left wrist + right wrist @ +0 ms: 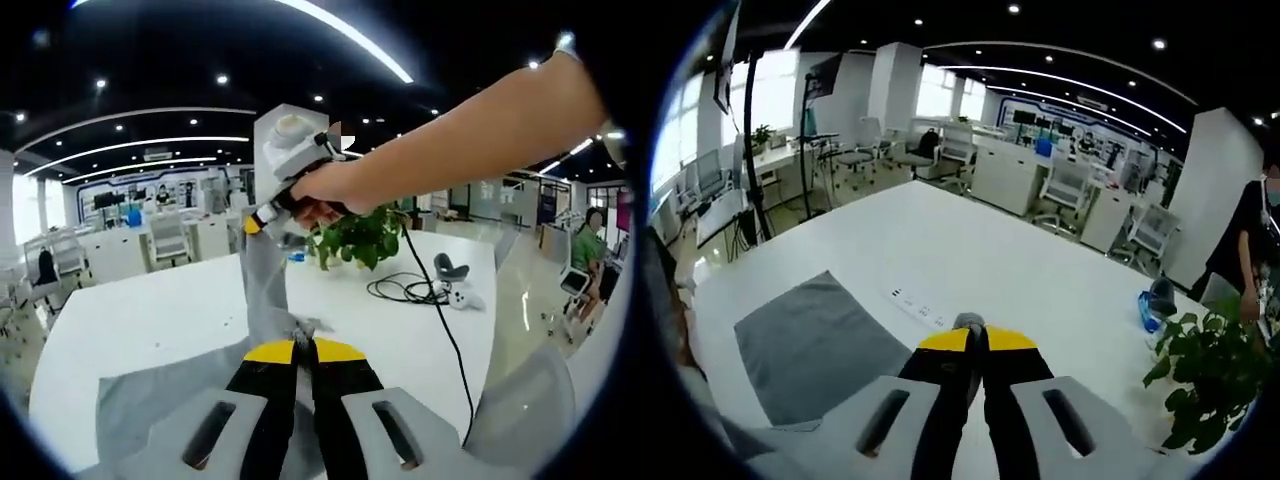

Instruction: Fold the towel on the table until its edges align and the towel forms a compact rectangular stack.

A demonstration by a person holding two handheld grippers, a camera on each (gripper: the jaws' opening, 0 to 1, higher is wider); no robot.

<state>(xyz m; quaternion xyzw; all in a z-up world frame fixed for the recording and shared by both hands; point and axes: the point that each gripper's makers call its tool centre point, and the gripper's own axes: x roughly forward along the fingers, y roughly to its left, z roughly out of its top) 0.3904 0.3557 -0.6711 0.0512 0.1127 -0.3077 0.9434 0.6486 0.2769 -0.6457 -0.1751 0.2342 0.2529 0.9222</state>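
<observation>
Left gripper (pixel 303 349) clamped on towel (pixel 150 400) edge, towel on table (pixel 170 310). Right gripper (pixel 976 338) clamped on raised towel corner above table. Plant (pixel 360 238) beyond towel, container unseen.

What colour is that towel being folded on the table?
Plain grey. The towel shows best in the right gripper view, lying on the white table.

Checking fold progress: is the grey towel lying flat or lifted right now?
Partly lifted. The right hand-held gripper holds one part of the towel up off the table; the rest lies on the surface.
</observation>
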